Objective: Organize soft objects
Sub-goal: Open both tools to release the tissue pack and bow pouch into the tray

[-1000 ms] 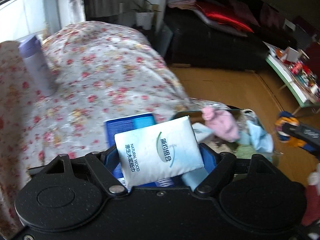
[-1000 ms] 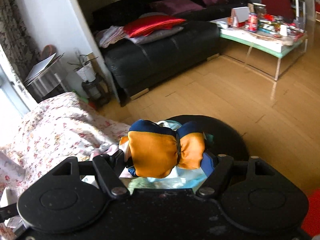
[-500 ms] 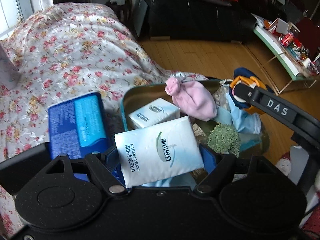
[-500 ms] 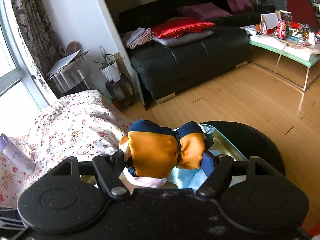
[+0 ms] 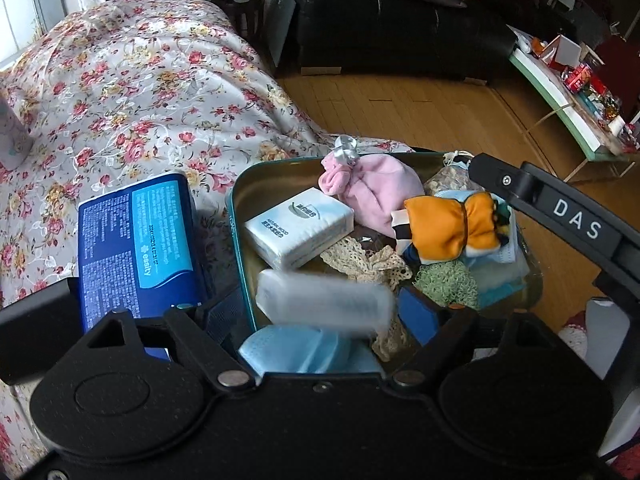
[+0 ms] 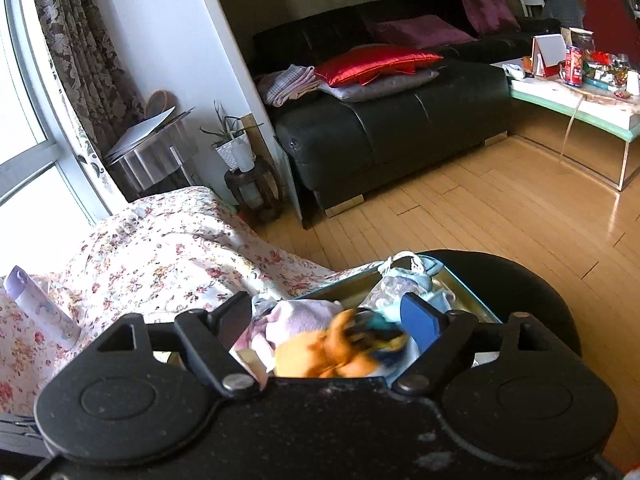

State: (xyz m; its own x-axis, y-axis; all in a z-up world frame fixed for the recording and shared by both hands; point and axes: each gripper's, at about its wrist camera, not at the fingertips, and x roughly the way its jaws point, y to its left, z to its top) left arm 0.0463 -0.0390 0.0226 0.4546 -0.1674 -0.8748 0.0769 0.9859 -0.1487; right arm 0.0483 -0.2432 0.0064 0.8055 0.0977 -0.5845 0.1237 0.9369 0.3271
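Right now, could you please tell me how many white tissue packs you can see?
2: one white tissue pack lies in the green tin; the other, blurred, is dropping between the opening left gripper jaws. Others may be buried.

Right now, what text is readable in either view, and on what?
"DAS": on the right gripper's black finger.
"essity": on the blue pack; its fine print is too small.
"NATURAL WOOD": on the white tissue pack in the tin; the Chinese characters beside it are too small.
Tissue pack dropping from the opening left gripper: blurred, unreadable.
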